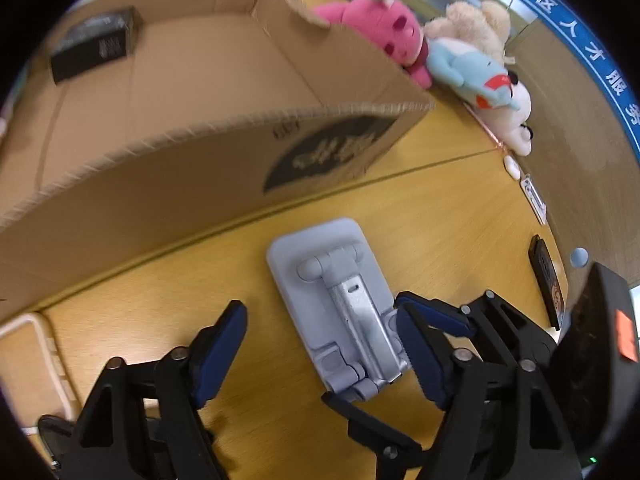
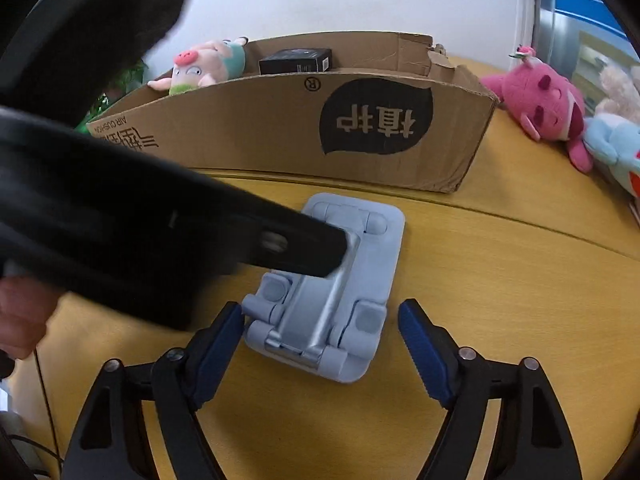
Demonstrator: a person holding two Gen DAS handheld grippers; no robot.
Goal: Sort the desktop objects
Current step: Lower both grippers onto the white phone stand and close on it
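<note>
Grey folded phone stand (image 2: 326, 292) lies flat on table (image 2: 500, 300), both tools, left (image 1: 320, 344) and right (image 2: 320, 344), gaping around it, ungripped.

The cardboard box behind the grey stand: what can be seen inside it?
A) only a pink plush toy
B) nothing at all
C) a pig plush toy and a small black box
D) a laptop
C: the right wrist view shows a pig plush toy and a small black box inside the cardboard box.
</note>
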